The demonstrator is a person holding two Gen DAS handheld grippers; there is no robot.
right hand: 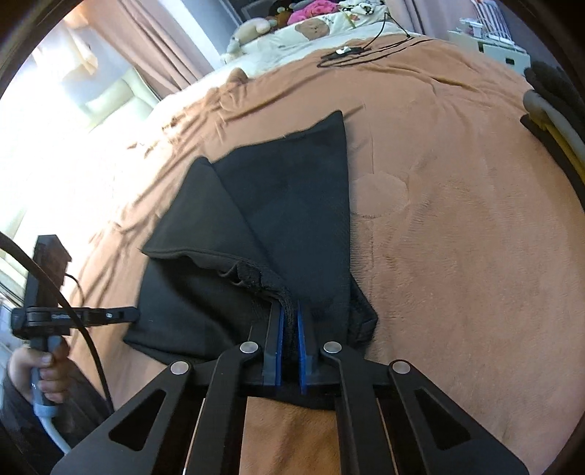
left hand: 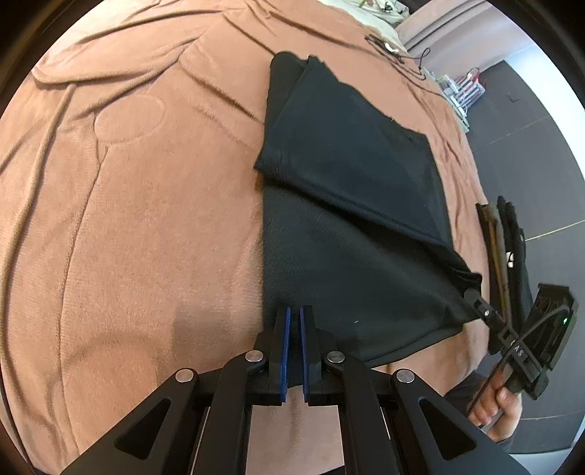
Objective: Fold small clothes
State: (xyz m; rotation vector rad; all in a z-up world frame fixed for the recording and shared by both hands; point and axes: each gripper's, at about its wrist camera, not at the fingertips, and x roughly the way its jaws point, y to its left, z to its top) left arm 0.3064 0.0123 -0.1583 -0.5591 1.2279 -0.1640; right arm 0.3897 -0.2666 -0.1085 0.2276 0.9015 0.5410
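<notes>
A small black garment (left hand: 351,204) lies partly folded on a brown blanket (left hand: 128,219). My left gripper (left hand: 294,310) hovers at the garment's near edge; its blue pads are nearly closed with nothing between them. My right gripper (right hand: 289,310) is shut on the garment's gathered waistband corner (right hand: 263,281) and lifts it off the bed. In the left wrist view the right gripper (left hand: 471,292) shows at the garment's right corner. In the right wrist view the left gripper (right hand: 135,314) shows at the garment's left edge.
The blanket's edge drops to a dark floor (left hand: 530,146) on the right. A pile of folded clothes (right hand: 555,120) sits at the bed's right side. A black cable (right hand: 358,51) lies at the far end near pillows and soft toys (right hand: 292,29).
</notes>
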